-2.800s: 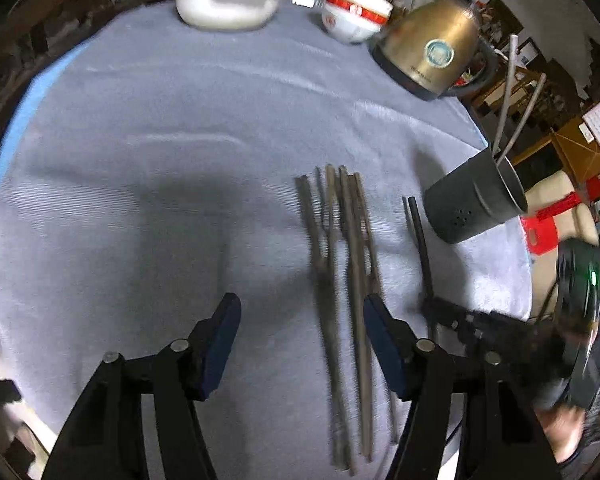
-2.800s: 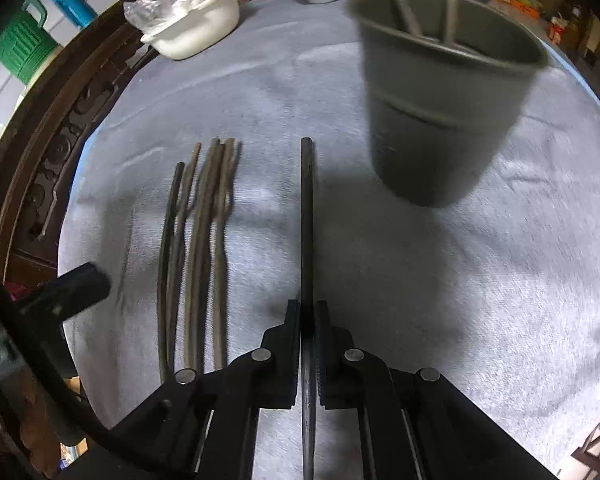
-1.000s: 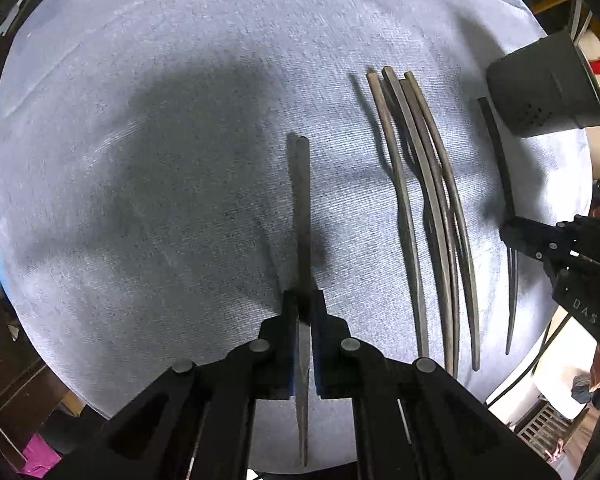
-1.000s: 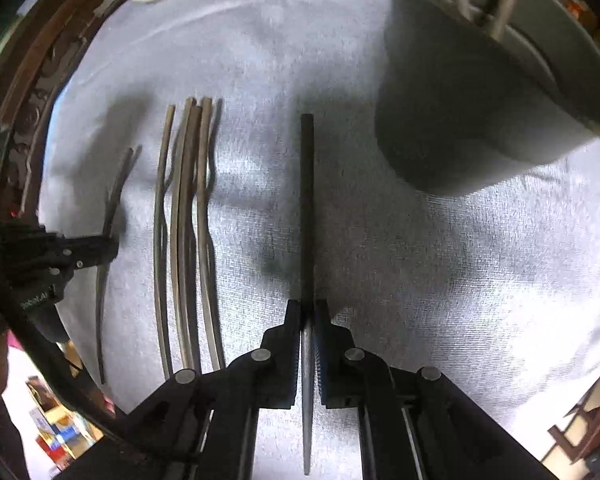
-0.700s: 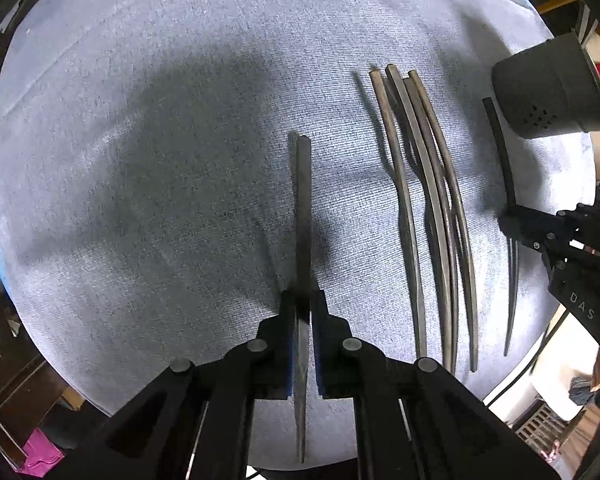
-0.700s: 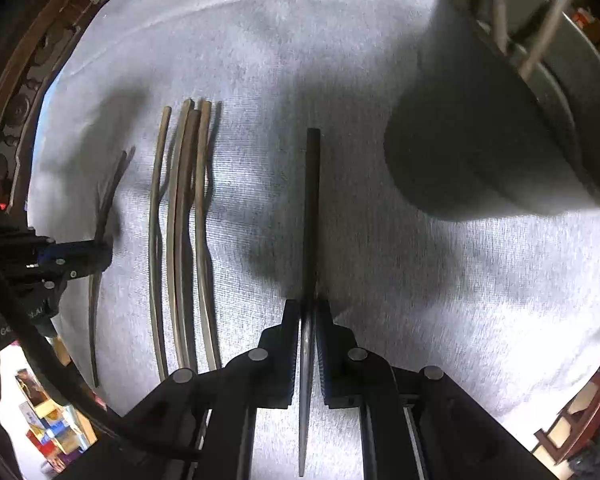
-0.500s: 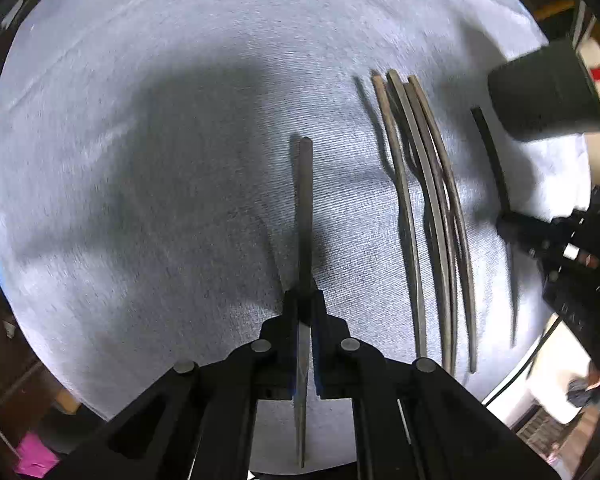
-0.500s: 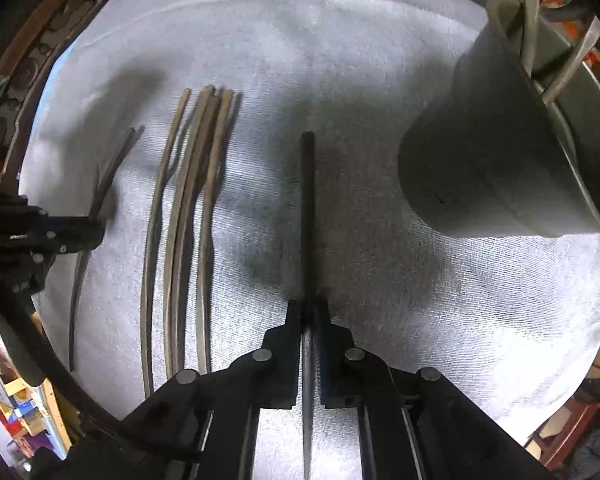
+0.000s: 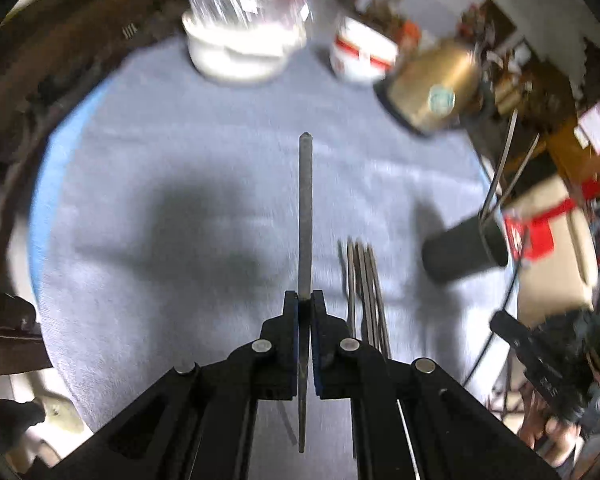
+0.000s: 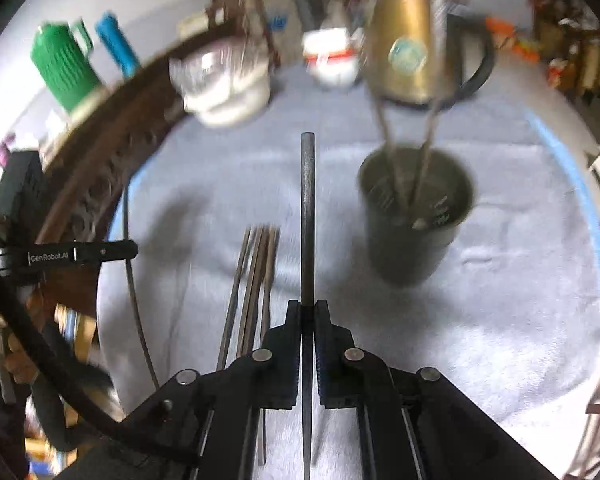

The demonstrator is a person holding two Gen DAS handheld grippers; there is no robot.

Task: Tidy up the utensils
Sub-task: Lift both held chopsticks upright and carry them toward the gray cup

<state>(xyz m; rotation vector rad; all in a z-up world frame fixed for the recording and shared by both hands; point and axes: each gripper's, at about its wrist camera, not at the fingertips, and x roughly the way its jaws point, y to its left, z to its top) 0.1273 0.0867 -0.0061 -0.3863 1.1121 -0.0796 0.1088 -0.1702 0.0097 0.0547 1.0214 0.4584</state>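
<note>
Dark grey, the holder cup (image 10: 416, 216) stands near the right edge of the cloth-covered table (image 10: 500, 288), with two chopsticks (image 10: 404, 152) inside. My left gripper (image 9: 305, 312) clenches one chopstick (image 9: 305, 216); my right gripper (image 10: 308, 316) clenches another chopstick (image 10: 307, 216). The loose chopsticks (image 10: 256, 276) lie between.

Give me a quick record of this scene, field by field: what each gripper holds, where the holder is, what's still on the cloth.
left gripper: shut on one chopstick
right gripper: shut on dark chopstick
holder cup: upright on cloth, two chopsticks inside
loose chopsticks: bundle lying flat on grey cloth
background: gold kettle, white bowl
</note>
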